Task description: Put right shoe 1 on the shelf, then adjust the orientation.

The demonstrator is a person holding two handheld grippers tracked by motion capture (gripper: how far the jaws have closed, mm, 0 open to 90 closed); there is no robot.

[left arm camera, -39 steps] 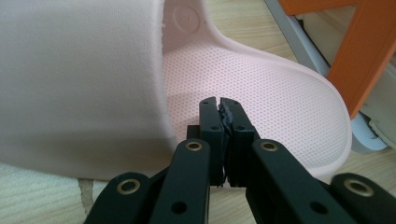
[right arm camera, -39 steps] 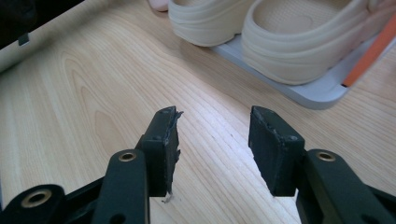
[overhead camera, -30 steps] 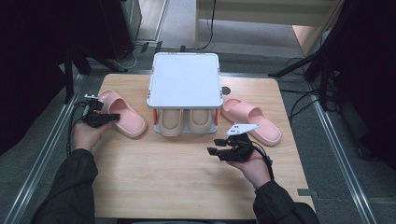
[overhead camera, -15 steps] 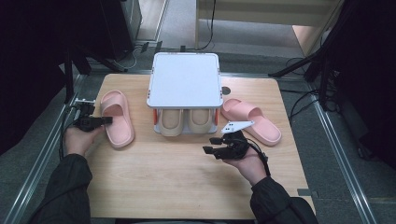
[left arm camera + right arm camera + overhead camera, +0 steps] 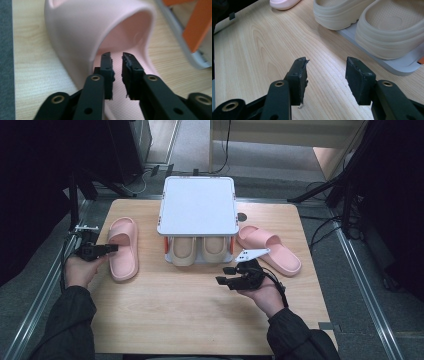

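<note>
Left tool sat at the table's left edge, held in the person's left hand, jaws pointing twd the left pink slipper. In the left gripper view the left tool was nearly closed, only a narrow slit betw the jaws, nothing clamped in that slit. Jaw tips sat at the mouth of the slipper's strap, over the footbed; whether they touched the footbed I couldn't tell. That slipper lay flat on the table, just left of the white shoe rack, lengthwise roughly front-to-back.

Right tool was in the right hand, in front of the rack and a bit right of centre, jaws pointing left. In the right gripper view the right tool was wide open, bare wood betw the jaws, holding nothing, touching nothing. Jaw pads looked worn, w/ ragged edges.

Two beige slippers sat side by side on the rack's lower shelf, under its white top plate; in the right gripper view they rested on the grey base, just beyond the open jaws. Right pink slipper lay on the table right of the rack, angled, near the right hand but apart from the tool. The toe of the left pink slipper showed at the top of the right gripper view.
</note>
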